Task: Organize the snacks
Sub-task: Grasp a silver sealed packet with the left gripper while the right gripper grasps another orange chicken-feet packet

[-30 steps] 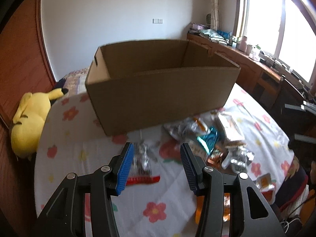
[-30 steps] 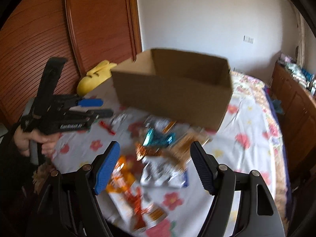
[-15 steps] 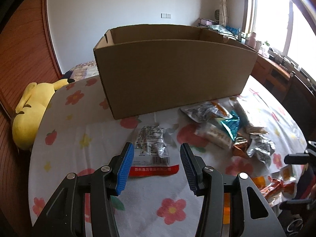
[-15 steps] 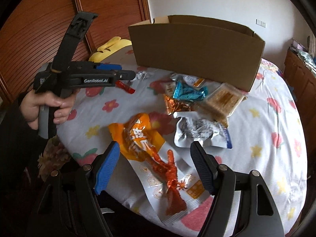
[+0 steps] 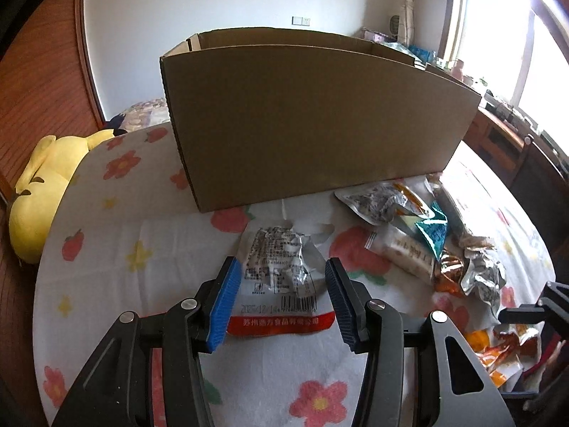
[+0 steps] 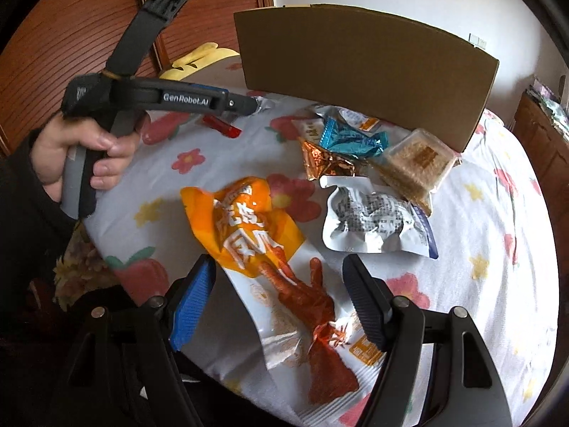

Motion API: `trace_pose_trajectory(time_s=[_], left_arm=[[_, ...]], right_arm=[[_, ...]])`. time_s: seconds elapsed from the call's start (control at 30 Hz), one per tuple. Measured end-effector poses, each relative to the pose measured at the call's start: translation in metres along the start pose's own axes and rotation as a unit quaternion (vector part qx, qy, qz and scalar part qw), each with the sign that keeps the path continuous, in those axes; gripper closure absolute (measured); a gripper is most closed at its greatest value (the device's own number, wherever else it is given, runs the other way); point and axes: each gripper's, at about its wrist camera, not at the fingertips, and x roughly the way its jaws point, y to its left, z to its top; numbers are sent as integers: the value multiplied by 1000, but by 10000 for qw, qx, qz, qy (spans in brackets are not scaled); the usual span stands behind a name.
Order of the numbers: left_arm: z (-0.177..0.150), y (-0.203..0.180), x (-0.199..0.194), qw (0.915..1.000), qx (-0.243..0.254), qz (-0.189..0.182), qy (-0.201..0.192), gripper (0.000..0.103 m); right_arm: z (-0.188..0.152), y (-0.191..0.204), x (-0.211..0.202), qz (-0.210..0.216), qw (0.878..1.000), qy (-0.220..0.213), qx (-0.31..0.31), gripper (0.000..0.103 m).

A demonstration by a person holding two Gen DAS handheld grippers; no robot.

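Snacks lie loose on the flowered counter (image 5: pixel 106 284) before the cardboard box (image 5: pixel 313 121). Both grippers have dropped closer: left gripper (image 5: pixel 281 295) now straddles the silver packet (image 5: pixel 281 267), right gripper (image 6: pixel 277 306) the orange chicken-feet bag (image 6: pixel 256 235); jaws apart, nothing gripped, so pickups look imminent.

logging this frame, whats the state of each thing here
cardboard box: upright, top open
silver packet: flat on cloth, between left fingers, not gripped
orange packet: flat, between right fingers, not gripped
left gripper: open
right gripper: open
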Motion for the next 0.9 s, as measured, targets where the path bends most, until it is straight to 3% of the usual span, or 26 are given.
trace_pose_trajectory(time_s=[0.1, 0.43, 0.67, 0.9], left_arm=[[4, 2, 5, 10000, -54, -24, 64, 43], [5, 2, 18, 9995, -70, -172, 261, 38], [1, -12, 19, 9991, 296, 136, 281, 38], [-9, -14, 9, 9987, 392, 126, 312, 41]], right_arm=[[-1, 0, 3, -71, 10000, -61, -7, 28], [-5, 1, -2, -195, 9997, -163, -52, 32], [-11, -4, -11, -350, 9991, -235, 23, 52], [-15, -7, -16, -350, 9989, -297, 83, 56]])
